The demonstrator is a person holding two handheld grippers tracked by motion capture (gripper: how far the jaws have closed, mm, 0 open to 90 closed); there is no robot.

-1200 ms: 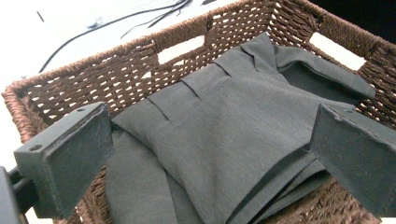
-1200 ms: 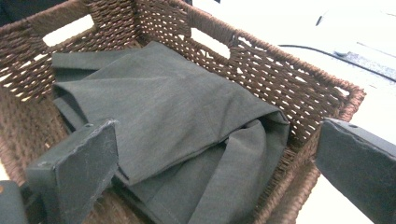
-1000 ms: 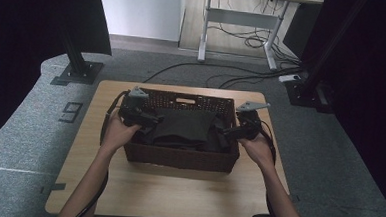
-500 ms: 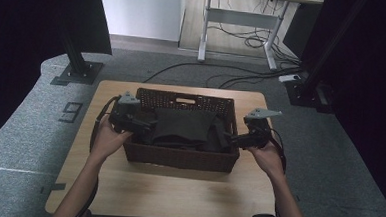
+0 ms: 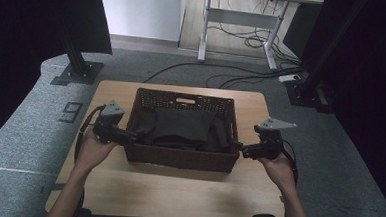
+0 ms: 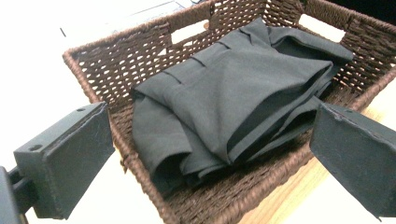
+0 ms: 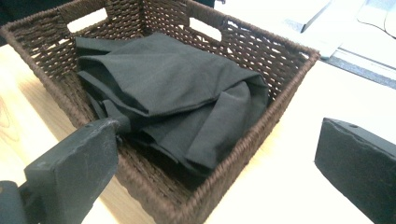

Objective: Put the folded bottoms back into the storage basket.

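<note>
The dark cloth [image 6: 233,98] lies folded inside the woven basket [image 5: 178,157], which sits near the middle of the wooden table [image 5: 176,193]. The folds stack in layers, and the lowest ones sink into shadow against the basket's wall, so I cannot make out how many there are. In the high view the cloth blends into the dark basket and its edges are hard to trace.

My left gripper [image 5: 129,135] sits at the basket's left end, just beside the rim; its jaws are spread wide with nothing between them, and in the left gripper view both reach past the frame's edges. My right gripper [image 5: 239,147] is at the right end, also spread wide and empty, one jaw over the near corner of the basket, the other over bare table. Whether either touches the wicker I cannot tell.

My forearms are cut off at the bottom of the high view.
</note>
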